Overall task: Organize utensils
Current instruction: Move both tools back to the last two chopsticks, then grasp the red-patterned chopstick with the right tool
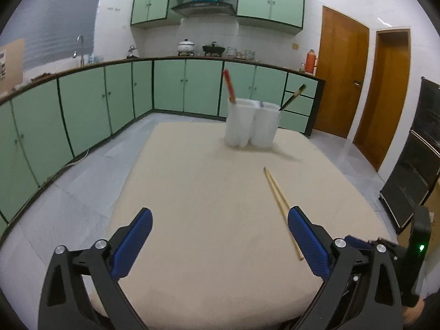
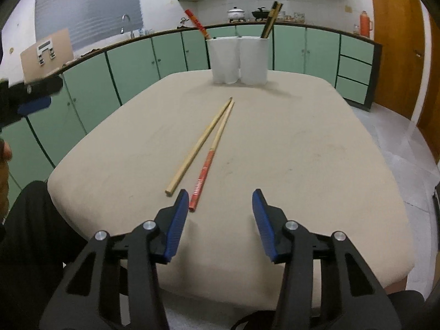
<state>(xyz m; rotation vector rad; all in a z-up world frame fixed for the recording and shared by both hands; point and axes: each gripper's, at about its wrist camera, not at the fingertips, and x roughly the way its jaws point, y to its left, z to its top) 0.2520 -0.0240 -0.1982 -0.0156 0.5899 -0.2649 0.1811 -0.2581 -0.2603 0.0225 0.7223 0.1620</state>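
Note:
Two chopsticks lie on the beige table (image 2: 302, 148): a plain wooden one (image 2: 198, 147) and one with a red end (image 2: 213, 154). Their far tips touch. My right gripper (image 2: 221, 209) is open and empty just behind their near ends; its left finger (image 2: 177, 220) is next to the red end. A white two-cup holder (image 2: 238, 59) stands at the far edge, with a red chopstick (image 2: 196, 23) in its left cup and dark chopsticks (image 2: 271, 19) in its right cup. My left gripper (image 1: 220, 233) is open and empty over the near table; a wooden chopstick (image 1: 280, 206) lies by its right finger.
Green kitchen cabinets (image 1: 82, 110) run along the left and back walls. Wooden doors (image 1: 343, 74) stand at the right. A black rack (image 1: 418, 165) is by the table's right side. The other gripper shows at the left edge of the right wrist view (image 2: 33, 96).

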